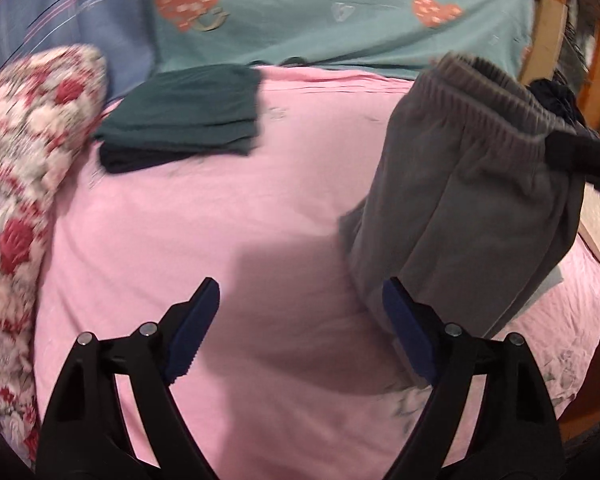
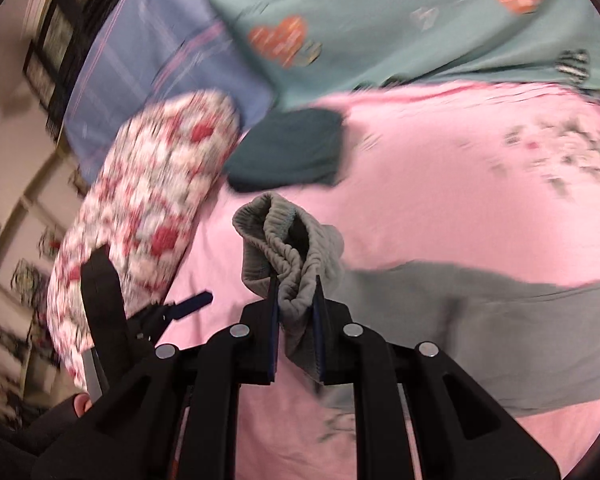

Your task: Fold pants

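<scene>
Grey pants point(image 1: 472, 184) hang above the pink bed sheet point(image 1: 204, 216), held up by the elastic waistband at the right of the left wrist view. My right gripper point(image 2: 296, 292) is shut on the bunched waistband point(image 2: 288, 236); the legs point(image 2: 500, 340) trail onto the sheet at its right. In the left wrist view the right gripper point(image 1: 576, 152) shows as a black body at the waistband's right end. My left gripper point(image 1: 300, 300) is open and empty, low over the sheet, left of the hanging pants. It also shows in the right wrist view point(image 2: 188, 304).
A stack of folded dark green and navy clothes point(image 1: 184, 116) lies at the back of the sheet. A floral pillow point(image 1: 24, 168) lies on the left. A teal heart-print cover point(image 1: 340, 8) and a blue striped cover point(image 1: 60, 16) lie behind. A wooden bed frame point(image 1: 548, 28) is at the right.
</scene>
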`<state>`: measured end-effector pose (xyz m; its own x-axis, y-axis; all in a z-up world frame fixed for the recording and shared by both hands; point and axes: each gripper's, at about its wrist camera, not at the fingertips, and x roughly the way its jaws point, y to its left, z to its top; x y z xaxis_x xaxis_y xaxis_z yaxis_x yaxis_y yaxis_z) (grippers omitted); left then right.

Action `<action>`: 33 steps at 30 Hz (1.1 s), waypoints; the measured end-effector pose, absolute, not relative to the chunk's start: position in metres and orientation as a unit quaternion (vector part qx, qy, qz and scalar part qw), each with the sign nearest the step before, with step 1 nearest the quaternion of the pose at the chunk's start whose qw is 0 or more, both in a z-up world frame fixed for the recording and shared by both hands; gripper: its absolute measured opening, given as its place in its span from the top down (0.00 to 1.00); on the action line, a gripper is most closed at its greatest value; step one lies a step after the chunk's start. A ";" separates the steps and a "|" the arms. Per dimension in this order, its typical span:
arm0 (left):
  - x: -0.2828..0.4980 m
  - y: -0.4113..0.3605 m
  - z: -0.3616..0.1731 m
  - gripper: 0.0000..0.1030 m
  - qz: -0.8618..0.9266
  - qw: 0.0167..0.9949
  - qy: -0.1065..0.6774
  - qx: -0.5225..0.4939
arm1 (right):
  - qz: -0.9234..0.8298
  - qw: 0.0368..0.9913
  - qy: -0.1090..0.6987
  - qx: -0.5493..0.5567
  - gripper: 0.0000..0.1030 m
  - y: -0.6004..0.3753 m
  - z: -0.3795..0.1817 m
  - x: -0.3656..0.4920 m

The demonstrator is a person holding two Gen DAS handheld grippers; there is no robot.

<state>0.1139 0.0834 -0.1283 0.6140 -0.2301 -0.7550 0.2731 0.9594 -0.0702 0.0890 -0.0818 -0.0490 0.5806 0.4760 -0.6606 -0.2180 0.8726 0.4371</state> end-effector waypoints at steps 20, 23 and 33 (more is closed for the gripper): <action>0.124 -0.130 -0.161 0.18 -0.246 0.842 0.460 0.140 | 0.050 0.871 0.409 0.265 0.86 -0.318 -0.105 0.032; 0.126 -0.132 -0.168 0.18 -0.236 0.838 0.470 0.145 | 0.053 0.870 0.413 0.265 0.86 -0.320 -0.110 0.034; 0.110 -0.074 -0.136 0.17 -0.186 0.864 0.448 0.136 | 0.082 0.868 0.417 0.257 0.86 -0.307 -0.100 0.048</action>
